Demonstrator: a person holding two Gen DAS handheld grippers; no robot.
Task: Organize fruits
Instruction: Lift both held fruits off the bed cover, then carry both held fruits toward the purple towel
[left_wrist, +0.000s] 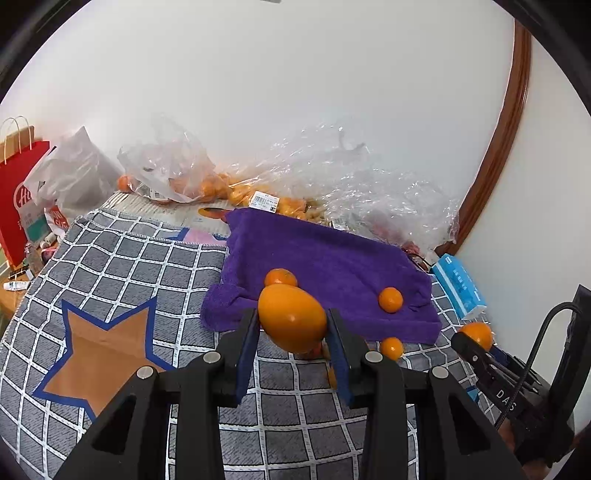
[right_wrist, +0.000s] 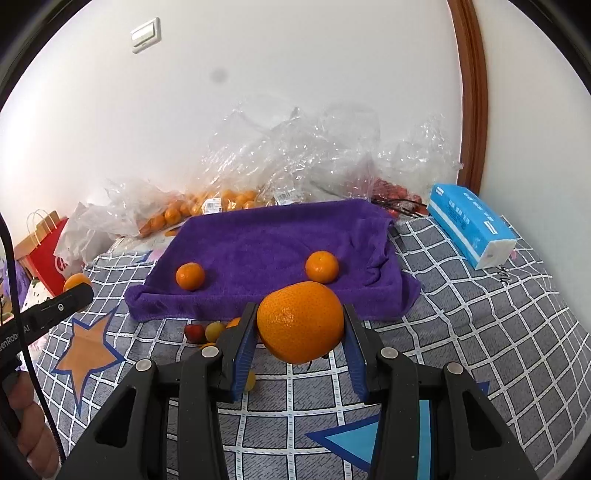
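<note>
Between the blue pads of the left tool (left_wrist: 291, 325) sits a smooth orange fruit (left_wrist: 291, 317), clamped on both flanks and carried above the checked cloth (left_wrist: 147, 258), just short of the near edge of the purple towel (left_wrist: 332, 266). The right tool (right_wrist: 300, 325) is likewise closed on a pebbly-skinned orange (right_wrist: 300, 321), held off the cloth at the same near edge. Two small mandarins already rest on the towel, one to the left (right_wrist: 190, 276) and one to the right (right_wrist: 322, 266), well apart from each other. A few small fruits, among them a red one (right_wrist: 195, 332) and a yellow one (right_wrist: 215, 330), lie on the cloth just before the towel.

The step in hand appears to be setting both held fruits down on the towel. To do it well, each tool should travel forward past the towel's folded hem, lower until the fruit touches the pile, and only then ease its pads apart (round fruit rolls if dropped). Placing them in bare patches away from the two mandarins avoids knocking those, and the tools sit near each other, so staggering the two set-downs would be prudent.
</note>
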